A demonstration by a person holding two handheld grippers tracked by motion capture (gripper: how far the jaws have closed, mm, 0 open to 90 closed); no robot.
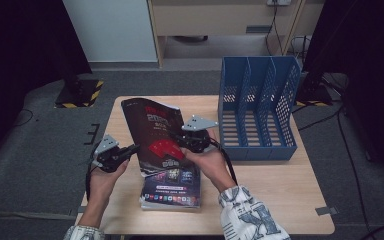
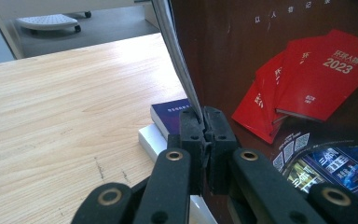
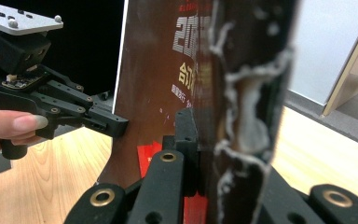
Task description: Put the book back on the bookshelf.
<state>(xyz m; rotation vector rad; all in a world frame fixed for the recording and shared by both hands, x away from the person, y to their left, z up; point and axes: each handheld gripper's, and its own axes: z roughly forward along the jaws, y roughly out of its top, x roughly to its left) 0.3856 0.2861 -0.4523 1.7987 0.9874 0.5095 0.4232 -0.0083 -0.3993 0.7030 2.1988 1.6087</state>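
Dark brown magazine [image 1: 152,131] bears red booklets; blue file rack [image 1: 258,107] is perforated; counter [image 1: 280,185] is pale woodgrain.

We see a blue file rack [image 1: 258,107] with three slots standing upright at the counter's [image 1: 280,195] far right corner, its open side facing the near edge. A small stack of books [image 1: 171,194] lies flat near the middle of the near edge, a blue-covered one [image 2: 171,116] over a white one.
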